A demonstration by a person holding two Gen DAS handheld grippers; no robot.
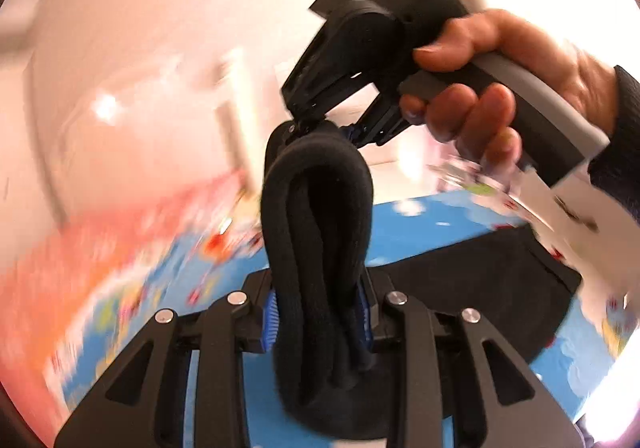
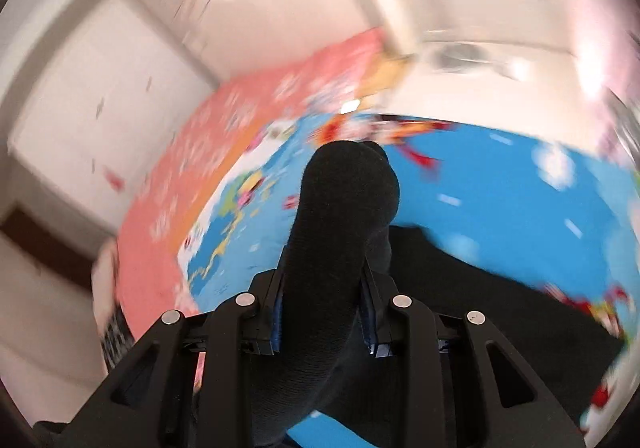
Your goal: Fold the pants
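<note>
Pants (image 1: 316, 248) bunch thickly between both our jaws, left gripper (image 1: 318, 314) and right gripper (image 2: 320, 312) each clamped on black fabric, so we should keep both edges level and taut over the bright mat (image 2: 480, 183).

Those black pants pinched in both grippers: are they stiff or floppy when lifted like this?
Probably floppy: the black pants bunch into a soft roll in the left gripper and drape to the mat. Likely not slippery: the knit looks thick in the right gripper.

2 wrist views, close, angled down (both blurred); shared: blue mat (image 1: 420, 232), pants (image 2: 344, 215).
</note>
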